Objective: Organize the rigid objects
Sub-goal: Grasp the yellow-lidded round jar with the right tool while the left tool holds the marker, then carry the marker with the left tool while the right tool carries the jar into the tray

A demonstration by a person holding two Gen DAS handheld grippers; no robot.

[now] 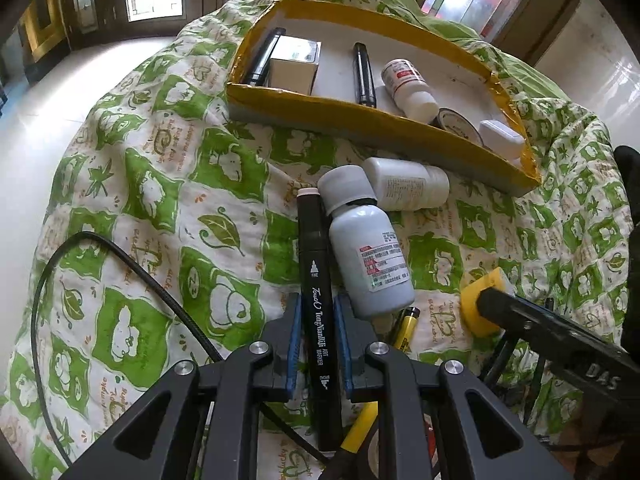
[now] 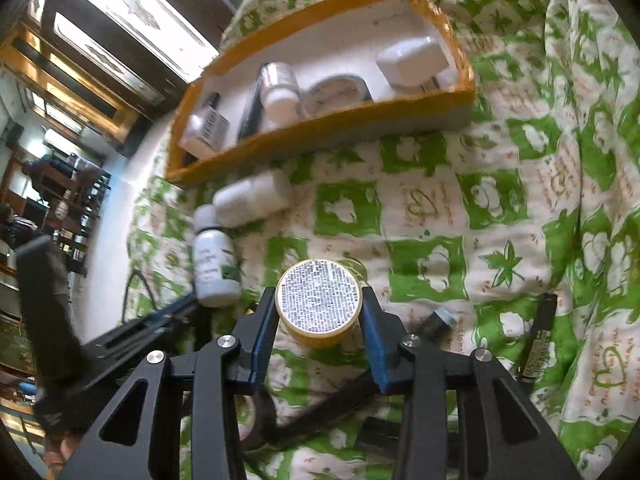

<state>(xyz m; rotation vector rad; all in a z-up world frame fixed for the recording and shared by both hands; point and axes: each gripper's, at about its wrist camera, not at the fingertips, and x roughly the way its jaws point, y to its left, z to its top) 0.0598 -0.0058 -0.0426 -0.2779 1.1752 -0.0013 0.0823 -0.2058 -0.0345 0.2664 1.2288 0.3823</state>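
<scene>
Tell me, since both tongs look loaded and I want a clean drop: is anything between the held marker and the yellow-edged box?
Two white bottles. The left tongs grip the black marker; a capped bottle lies right beside it, and another bottle lies beyond, against the box's near wall. Lifting over them clears both.

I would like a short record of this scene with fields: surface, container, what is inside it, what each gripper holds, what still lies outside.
surface: green and white quilt
container: yellow-edged box
inside box: two black markers, small carton, white bottle, tape roll, white case
left gripper: shut on black marker
right gripper: shut on yellow round tin
outside box: grey-capped bottle, white bottle lying flat
</scene>
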